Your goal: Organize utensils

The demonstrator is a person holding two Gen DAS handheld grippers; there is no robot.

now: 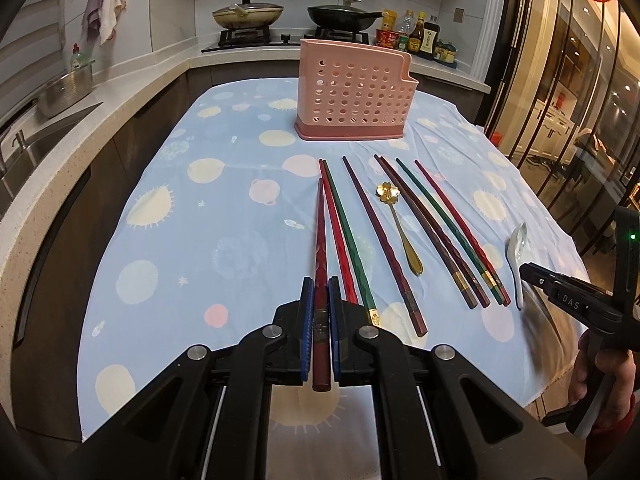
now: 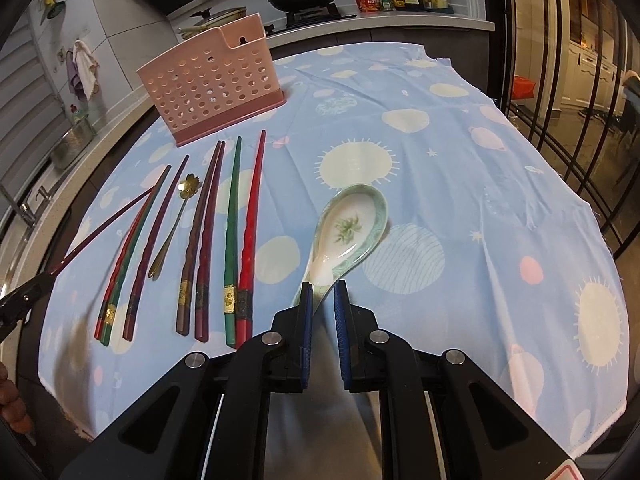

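My left gripper (image 1: 320, 292) is shut on the thick end of a dark red chopstick (image 1: 320, 232), which points forward over the blue patterned cloth (image 1: 200, 240). Several more chopsticks (image 1: 432, 232) lie side by side to its right, with a gold flower spoon (image 1: 398, 224) among them. A pink perforated utensil holder (image 1: 356, 92) stands upright behind them. My right gripper (image 2: 322, 292) hangs low over the handle end of a white and green ceramic spoon (image 2: 348, 228). Its jaws stand slightly apart, and the handle looks wider than the gap. The spoon rests on the cloth.
Behind the table runs a counter with a stove, two pans (image 1: 248, 14) and sauce bottles (image 1: 420, 34). A sink (image 1: 36, 140) lies at the left and glass doors (image 1: 560, 100) at the right. The cloth's front edge (image 2: 560, 432) hangs near me. A hand (image 1: 600, 368) holds the right gripper.
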